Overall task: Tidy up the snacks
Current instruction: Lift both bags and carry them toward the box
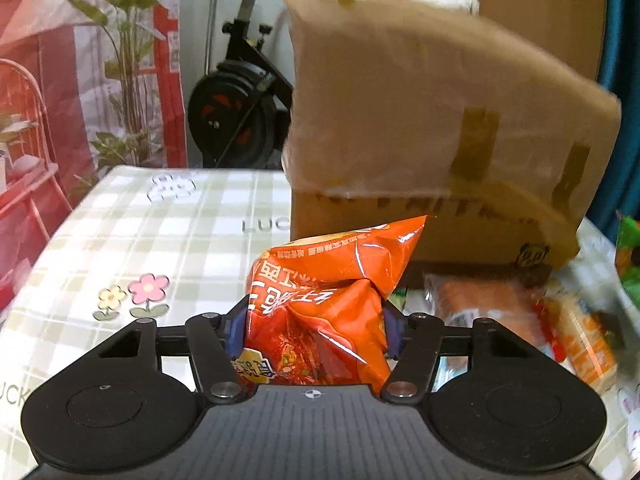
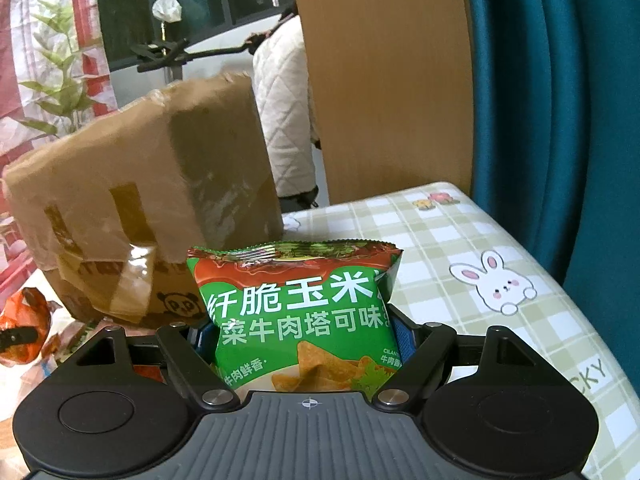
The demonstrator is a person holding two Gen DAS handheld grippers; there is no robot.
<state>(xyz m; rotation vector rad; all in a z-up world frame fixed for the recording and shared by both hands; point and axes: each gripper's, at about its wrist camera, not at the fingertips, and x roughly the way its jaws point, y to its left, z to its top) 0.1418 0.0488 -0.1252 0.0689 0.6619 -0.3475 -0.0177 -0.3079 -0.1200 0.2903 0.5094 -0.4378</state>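
My left gripper (image 1: 312,332) is shut on an orange snack bag (image 1: 332,280), which is crumpled between the blue pads and lifted above the table. My right gripper (image 2: 306,336) is shut on a green corn-chip bag (image 2: 300,308), held upright with its printed face toward the camera. A taped cardboard box (image 1: 420,128) with a raised flap stands just beyond both bags; the same cardboard box (image 2: 132,200) sits left of centre in the right wrist view. The orange snack bag (image 2: 28,324) also shows at the far left edge there.
Several more snack packets (image 1: 520,312) lie on the checked tablecloth (image 1: 140,232) at the foot of the box. An exercise bike (image 1: 240,112), a plant and a red rack stand behind the table. A wooden panel (image 2: 380,80) and a teal curtain (image 2: 560,120) rise at the right.
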